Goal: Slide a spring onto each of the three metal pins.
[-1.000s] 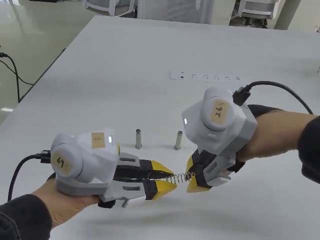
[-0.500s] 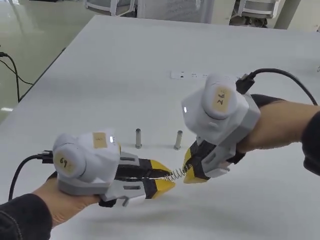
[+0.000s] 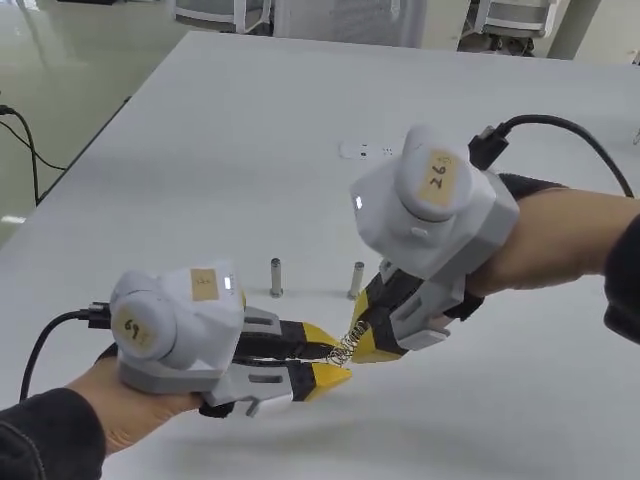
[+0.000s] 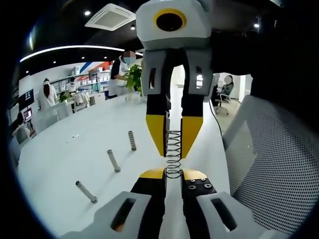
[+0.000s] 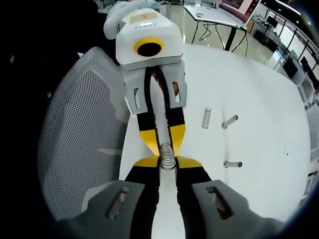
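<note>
Here's the spring point(image 4: 173, 152), up off the table point(image 3: 300, 150) and bridging the two tools. The left gripper point(image 4: 173, 174) has its jaws almost closed on one end, and the right gripper point(image 5: 168, 162) pinches the other, probably a re-grip to aim it endwise. Behind them a bare pin point(image 3: 276, 277) and a second pin point(image 3: 357, 280) stand waiting. An upright coil point(image 4: 132, 140) farther along seems already seated.

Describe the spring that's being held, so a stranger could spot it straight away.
Over the white table, the left gripper and right gripper meet tip to tip. The spring spans the gap between their yellow tips, clamped at both ends. Unlike the second spring, upright beside two bare pins, it is off the table.
</note>
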